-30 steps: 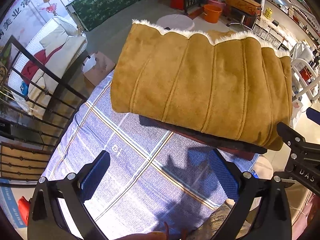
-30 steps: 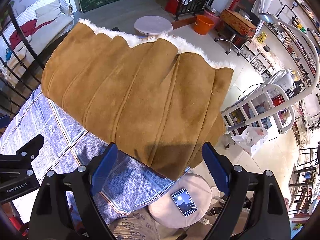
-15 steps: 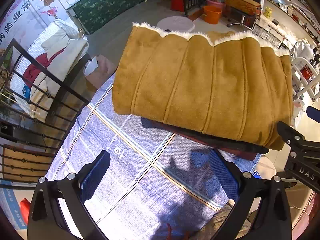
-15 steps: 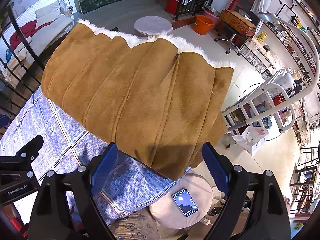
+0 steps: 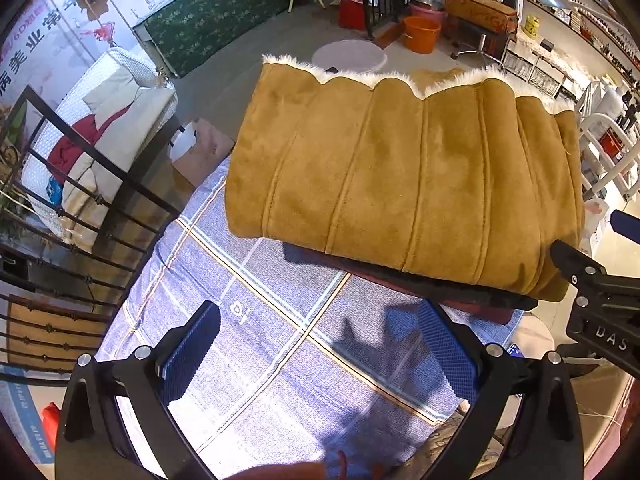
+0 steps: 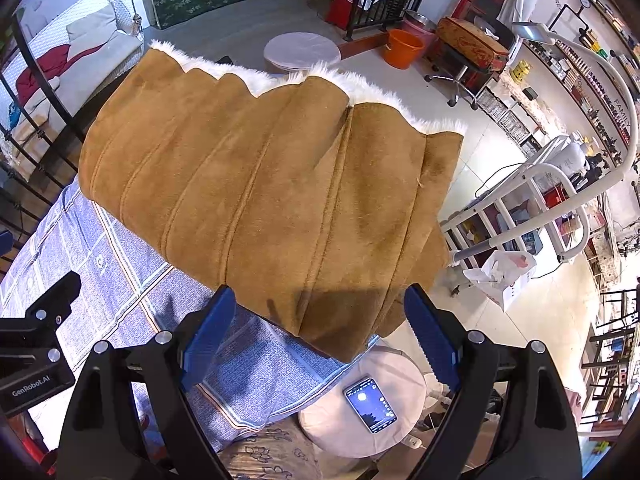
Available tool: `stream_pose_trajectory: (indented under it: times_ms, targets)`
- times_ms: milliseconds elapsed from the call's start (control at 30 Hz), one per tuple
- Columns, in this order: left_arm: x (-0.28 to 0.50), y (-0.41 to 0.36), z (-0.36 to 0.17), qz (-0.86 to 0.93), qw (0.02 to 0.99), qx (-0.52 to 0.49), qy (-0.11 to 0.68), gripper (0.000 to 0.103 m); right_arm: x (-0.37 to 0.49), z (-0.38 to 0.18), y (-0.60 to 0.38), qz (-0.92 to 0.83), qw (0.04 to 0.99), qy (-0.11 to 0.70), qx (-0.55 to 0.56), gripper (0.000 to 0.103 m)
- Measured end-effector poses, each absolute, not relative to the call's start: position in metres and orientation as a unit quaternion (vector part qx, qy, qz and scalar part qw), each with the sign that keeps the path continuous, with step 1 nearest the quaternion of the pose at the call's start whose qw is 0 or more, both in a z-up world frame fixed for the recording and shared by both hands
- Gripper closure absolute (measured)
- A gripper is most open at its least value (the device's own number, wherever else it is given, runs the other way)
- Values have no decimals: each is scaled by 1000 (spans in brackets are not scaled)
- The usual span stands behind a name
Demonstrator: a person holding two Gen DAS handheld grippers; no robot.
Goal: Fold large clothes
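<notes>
A large tan suede coat (image 5: 400, 176) with white fur trim lies folded into a thick rectangle on the far part of a table covered with a blue checked cloth (image 5: 256, 320). It also shows in the right wrist view (image 6: 272, 200), its right end hanging over the table edge. A dark red and black layer (image 5: 440, 288) sticks out under its near edge. My left gripper (image 5: 316, 348) is open and empty above the cloth, short of the coat. My right gripper (image 6: 320, 332) is open and empty above the coat's near right corner.
A round stool (image 6: 372, 404) with a phone (image 6: 370, 404) on it stands below the table's right corner. A black metal railing (image 5: 80, 208) runs along the left. A white frame (image 6: 540, 208) stands to the right. An orange bucket (image 5: 420, 34) and a round white stool (image 5: 348, 56) are beyond.
Both views have drifted only slightly; the coat sits a little lower in the left wrist view. Both grippers stay open and the coat has not moved.
</notes>
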State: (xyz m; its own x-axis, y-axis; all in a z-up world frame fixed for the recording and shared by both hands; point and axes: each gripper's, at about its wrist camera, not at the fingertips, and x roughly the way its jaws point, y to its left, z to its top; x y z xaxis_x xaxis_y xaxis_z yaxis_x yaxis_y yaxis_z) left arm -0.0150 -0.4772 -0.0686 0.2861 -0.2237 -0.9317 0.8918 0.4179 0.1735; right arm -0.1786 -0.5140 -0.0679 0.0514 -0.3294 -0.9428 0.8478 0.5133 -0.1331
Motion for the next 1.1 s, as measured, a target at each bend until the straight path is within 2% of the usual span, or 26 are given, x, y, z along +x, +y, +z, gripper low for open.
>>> stream_pose_trajectory:
  times_ms: [1100]
  targets:
    - [-13,-476,-72,-386,713,371,453,6,-177,-69,-511,-428,684,539,240,17]
